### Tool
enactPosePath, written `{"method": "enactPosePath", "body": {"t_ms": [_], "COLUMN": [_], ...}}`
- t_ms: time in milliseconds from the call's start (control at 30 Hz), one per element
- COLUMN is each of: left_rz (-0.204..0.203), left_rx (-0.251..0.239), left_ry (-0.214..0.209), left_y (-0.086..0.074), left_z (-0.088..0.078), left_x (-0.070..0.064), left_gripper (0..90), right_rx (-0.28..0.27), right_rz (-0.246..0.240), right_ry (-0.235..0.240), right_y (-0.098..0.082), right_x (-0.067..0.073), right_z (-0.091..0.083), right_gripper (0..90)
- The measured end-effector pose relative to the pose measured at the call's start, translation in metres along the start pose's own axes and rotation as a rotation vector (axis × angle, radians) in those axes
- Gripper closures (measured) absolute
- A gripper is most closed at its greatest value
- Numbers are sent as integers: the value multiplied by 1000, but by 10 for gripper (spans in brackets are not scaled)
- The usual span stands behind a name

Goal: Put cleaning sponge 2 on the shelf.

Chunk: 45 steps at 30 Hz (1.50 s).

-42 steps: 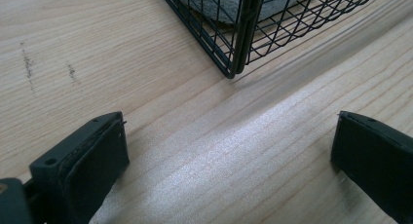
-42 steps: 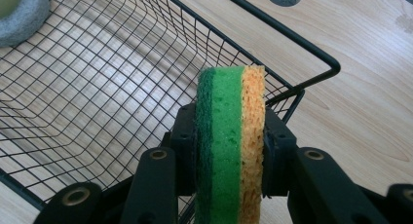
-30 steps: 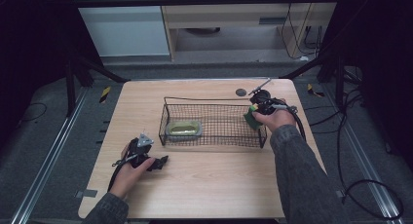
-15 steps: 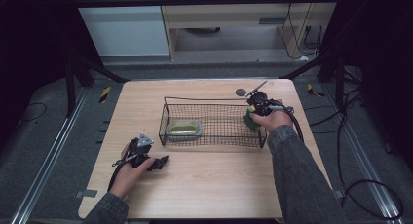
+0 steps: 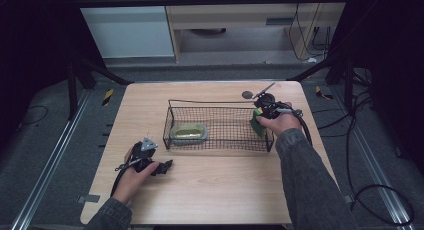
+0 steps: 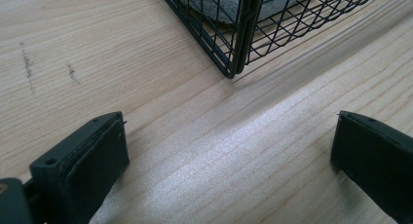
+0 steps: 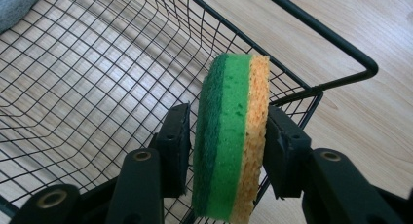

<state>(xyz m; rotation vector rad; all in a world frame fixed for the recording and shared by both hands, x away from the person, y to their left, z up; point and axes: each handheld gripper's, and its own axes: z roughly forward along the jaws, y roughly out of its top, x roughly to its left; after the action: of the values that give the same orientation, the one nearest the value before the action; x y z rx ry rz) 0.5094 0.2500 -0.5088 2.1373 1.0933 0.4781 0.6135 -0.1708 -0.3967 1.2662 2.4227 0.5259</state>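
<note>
L gripper (image 5: 167, 165) is resting near-left on the table (image 5: 215, 200), jaws wide, gripping nothing. 1 basket (image 5: 220, 140) mid-table is holding 1 grey dish (image 5: 189, 132). R gripper (image 7: 226, 151) is inside the basket's right end; jaws have just been opening, w/ 1 sponge (image 7: 231, 136) standing on edge between them.

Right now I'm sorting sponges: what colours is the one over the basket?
Green and orange-yellow sponge, best in the right gripper view.
</note>
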Motion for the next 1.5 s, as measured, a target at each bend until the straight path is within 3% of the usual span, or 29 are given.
{"method": "enactPosePath", "body": {"t_ms": [367,800,1167,1500], "left_rz": [0,0,5,4], "left_rx": [0,0,4,4], "left_ry": [0,0,0,0], "left_y": [0,0,0,0], "left_z": [0,0,0,0], "left_x": [0,0,0,0], "left_gripper": [0,0,0,0], "right_rx": [-19,-11,-19,-113], "right_rz": [-26,-63,-61,-9], "right_ry": [27,71,97,59], "right_y": [2,8,2,-8], "right_x": [15,34,40,37], "right_z": [-10,-3,-5,-17], "right_gripper": [565,554,435,219]}}
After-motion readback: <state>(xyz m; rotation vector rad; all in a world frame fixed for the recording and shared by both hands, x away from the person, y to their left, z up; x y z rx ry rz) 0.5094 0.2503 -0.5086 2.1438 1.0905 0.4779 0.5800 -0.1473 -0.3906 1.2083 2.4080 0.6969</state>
